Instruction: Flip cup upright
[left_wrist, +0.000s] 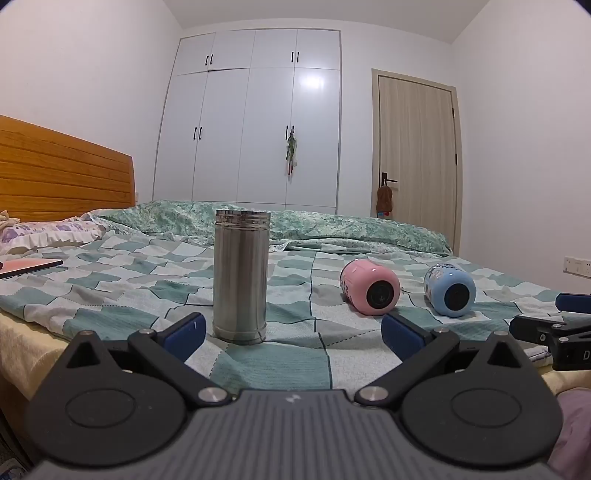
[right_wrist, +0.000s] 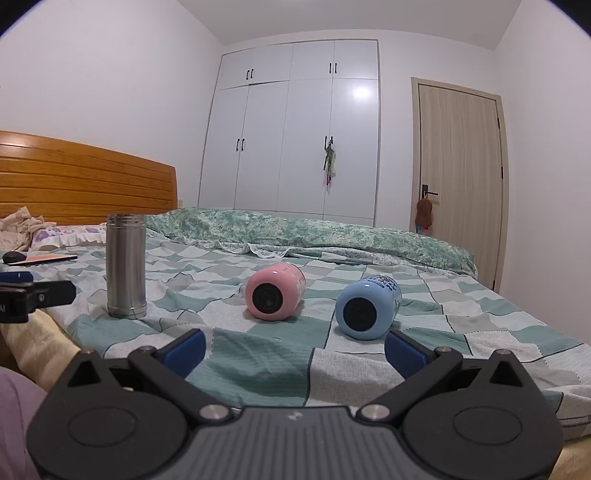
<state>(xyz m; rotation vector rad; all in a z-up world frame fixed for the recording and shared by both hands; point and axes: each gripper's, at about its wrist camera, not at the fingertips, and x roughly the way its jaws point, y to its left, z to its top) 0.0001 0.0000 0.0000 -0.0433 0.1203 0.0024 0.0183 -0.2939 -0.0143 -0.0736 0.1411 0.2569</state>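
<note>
1. The pink cup (right_wrist: 275, 291) lies on its side on the checked bedsheet (right_wrist: 258, 354), dark base facing the cameras; its mouth points away and is hidden
2. The blue cup (right_wrist: 367, 308) lies on its side just to the right of the pink one, apart from it, base also toward the cameras; the print on its wall is too small to read
3. The steel flask (left_wrist: 241, 275) stands upright on the sheet, well to the left of both cups; from this low angle its top cannot be seen into
4. The left gripper (left_wrist: 293, 332) sits low at the near edge of the bed with its blue pads spread wide and nothing between them; the flask stands just beyond its left pad
5. The right gripper (right_wrist: 295, 349) is likewise spread wide and holds nothing; the blue cup lies just beyond its right pad, and whether they touch cannot be told
6. Each gripper shows at the edge of the other's view, cut off by the frame
7. A green floral quilt (right_wrist: 314, 230) is bunched across the far side of the bed, hiding what lies behind it
8. At far left a pink book (right_wrist: 48, 258) with a dark mouse (right_wrist: 14, 256) lies near the pillow (right_wrist: 66, 236) and wooden headboard (right_wrist: 85, 177)
9. Behind stand a white wardrobe (right_wrist: 295, 133) and a closed door (right_wrist: 460, 166) with something brown hanging from its handle, unclear what
</note>
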